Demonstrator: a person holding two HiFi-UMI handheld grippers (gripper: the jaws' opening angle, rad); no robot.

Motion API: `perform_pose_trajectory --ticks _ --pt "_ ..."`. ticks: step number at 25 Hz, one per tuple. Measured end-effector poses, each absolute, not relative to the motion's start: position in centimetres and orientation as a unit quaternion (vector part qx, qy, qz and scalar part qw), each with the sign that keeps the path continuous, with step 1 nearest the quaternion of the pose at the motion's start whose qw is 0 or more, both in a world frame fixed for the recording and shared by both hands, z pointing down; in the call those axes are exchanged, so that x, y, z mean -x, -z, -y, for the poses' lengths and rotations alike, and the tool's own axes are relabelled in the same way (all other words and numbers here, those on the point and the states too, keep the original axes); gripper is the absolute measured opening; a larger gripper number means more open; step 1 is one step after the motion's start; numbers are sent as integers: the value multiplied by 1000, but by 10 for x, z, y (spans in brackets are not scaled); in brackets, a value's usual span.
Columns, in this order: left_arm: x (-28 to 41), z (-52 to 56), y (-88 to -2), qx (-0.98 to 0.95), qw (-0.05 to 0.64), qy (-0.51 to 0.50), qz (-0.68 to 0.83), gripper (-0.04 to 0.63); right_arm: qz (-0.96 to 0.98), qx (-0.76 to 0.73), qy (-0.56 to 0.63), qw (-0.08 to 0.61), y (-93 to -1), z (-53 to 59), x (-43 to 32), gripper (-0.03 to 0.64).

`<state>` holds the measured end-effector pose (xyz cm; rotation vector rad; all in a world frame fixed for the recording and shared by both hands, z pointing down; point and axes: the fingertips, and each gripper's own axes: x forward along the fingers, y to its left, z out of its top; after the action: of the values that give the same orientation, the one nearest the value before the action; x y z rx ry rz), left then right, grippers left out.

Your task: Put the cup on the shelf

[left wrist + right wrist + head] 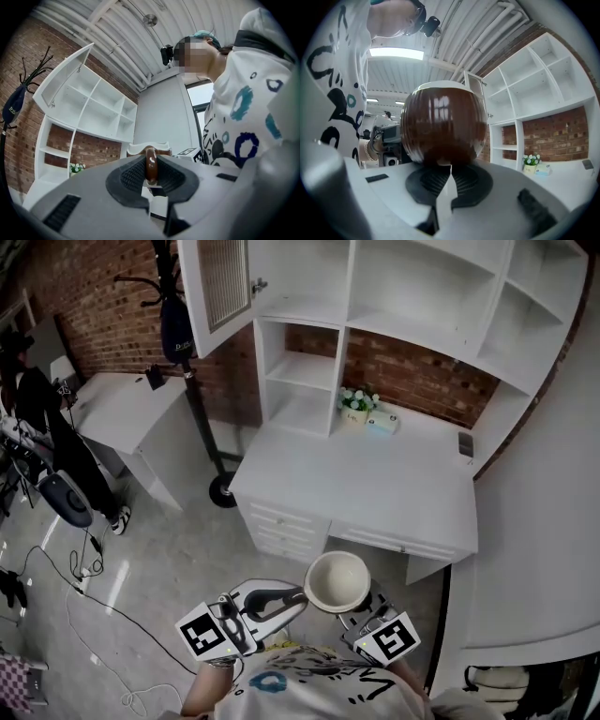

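Note:
The cup (337,581), brown outside and white inside, hangs upright in front of the desk (375,486). My left gripper (300,596) comes in from the left and is shut on the cup's brown handle (151,164), which is pinched between the pads. My right gripper (362,613) sits under the cup's right side. In the right gripper view its jaws (450,166) are closed together, with the cup's round brown belly (443,125) right above the tips. The white shelf unit (412,296) stands on the desk with bare compartments.
A small flower pot (355,407) and a tissue box (382,423) stand at the desk's back. A cabinet door (216,287) swings open at the upper left. A coat rack (184,352), a second white table (117,409), a person (37,418) and floor cables lie to the left.

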<state>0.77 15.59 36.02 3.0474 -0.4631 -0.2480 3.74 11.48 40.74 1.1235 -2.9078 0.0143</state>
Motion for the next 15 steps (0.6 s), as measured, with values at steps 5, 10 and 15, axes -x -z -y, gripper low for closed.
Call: perform_pose_trajectory --ticks 5,10,15 --pt "11 -129 -363 -988 20 72 136 60 927 -374 -9 7 -411 -88 -19 28" --pt "32 -107 -366 -988 16 72 138 60 924 -381 -17 4 -417 -66 1 28" --pt "54 -89 -373 -988 30 71 136 60 925 -380 -19 14 -423 -49 23 28"
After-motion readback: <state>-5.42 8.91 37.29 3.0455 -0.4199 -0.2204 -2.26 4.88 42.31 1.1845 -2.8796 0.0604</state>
